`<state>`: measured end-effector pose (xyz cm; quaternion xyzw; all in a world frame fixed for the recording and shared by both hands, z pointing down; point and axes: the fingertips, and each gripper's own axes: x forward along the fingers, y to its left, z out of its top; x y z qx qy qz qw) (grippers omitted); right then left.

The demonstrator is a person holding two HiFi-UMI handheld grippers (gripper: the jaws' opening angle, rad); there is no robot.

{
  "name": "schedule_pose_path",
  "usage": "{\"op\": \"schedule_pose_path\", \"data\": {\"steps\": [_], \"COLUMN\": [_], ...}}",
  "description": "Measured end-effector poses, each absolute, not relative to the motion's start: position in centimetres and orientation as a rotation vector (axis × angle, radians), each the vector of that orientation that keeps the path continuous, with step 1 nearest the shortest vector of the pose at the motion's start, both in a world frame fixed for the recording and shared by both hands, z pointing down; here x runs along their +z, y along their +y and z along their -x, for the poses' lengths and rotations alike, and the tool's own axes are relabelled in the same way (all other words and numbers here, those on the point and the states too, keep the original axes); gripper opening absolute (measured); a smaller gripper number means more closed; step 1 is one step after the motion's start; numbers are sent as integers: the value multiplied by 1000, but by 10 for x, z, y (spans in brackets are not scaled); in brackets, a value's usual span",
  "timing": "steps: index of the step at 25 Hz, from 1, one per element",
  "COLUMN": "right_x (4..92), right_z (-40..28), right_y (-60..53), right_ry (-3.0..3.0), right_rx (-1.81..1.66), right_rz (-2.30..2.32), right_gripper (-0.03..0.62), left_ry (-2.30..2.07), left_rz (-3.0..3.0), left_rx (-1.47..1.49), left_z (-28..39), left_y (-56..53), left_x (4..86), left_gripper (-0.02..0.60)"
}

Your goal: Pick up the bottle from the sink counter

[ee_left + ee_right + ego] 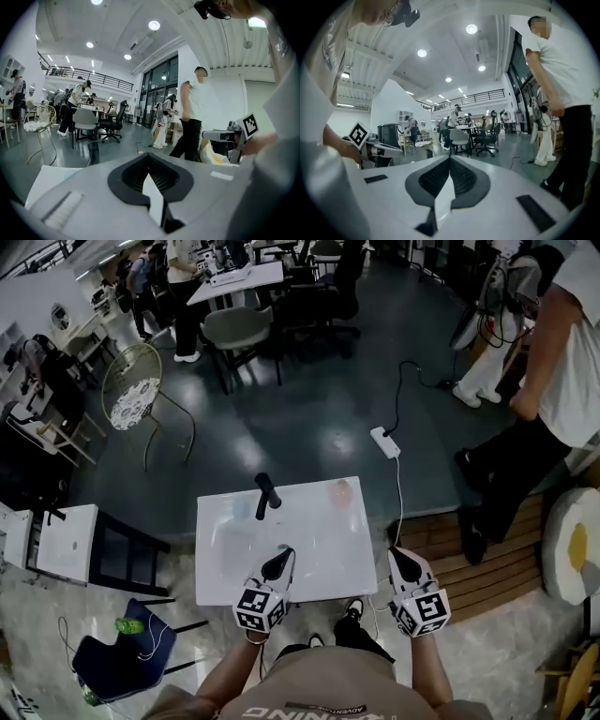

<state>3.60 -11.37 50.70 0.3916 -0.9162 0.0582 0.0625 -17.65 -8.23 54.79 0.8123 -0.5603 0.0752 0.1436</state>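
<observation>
A small pale orange bottle (342, 491) stands near the far right corner of the white sink counter (323, 559). A black faucet (266, 494) rises at the counter's far middle, and it also shows in the left gripper view as the faucet (93, 152). My left gripper (284, 553) hovers over the counter's near edge, jaws shut and empty. My right gripper (398, 555) is just off the counter's right edge, also shut with nothing in it. In the gripper views, the left gripper (149, 155) and right gripper (450, 158) show their pads meeting. The bottle is hidden in both gripper views.
A white power strip (385, 442) and its cable lie on the dark floor beyond the counter. A wooden platform (506, 568) and a standing person (553, 390) are on the right. At the left are a low white-topped table (66, 540) and a blue chair (122, 657).
</observation>
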Motion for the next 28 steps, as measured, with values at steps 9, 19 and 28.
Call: {"op": "schedule_pose_path", "data": {"steps": [9,19,28], "right_x": [505,515,515], "right_z": [-56,-46,-15], "right_y": [-183,-212,-210], "right_ry": [-2826,-2828,-2777], "right_rx": [180,209,240], "right_rz": [-1095,-1029,-1066], "right_gripper": [11,11,11], "left_ry": [-1670,-1658,-1580], "left_rz": [-2339,-2317,-2383], "left_rx": [249,268,208], "left_z": [144,134,133], "left_y": [-144,-176,-205], "left_x": [533,549,553], "left_gripper": [9,9,9]}}
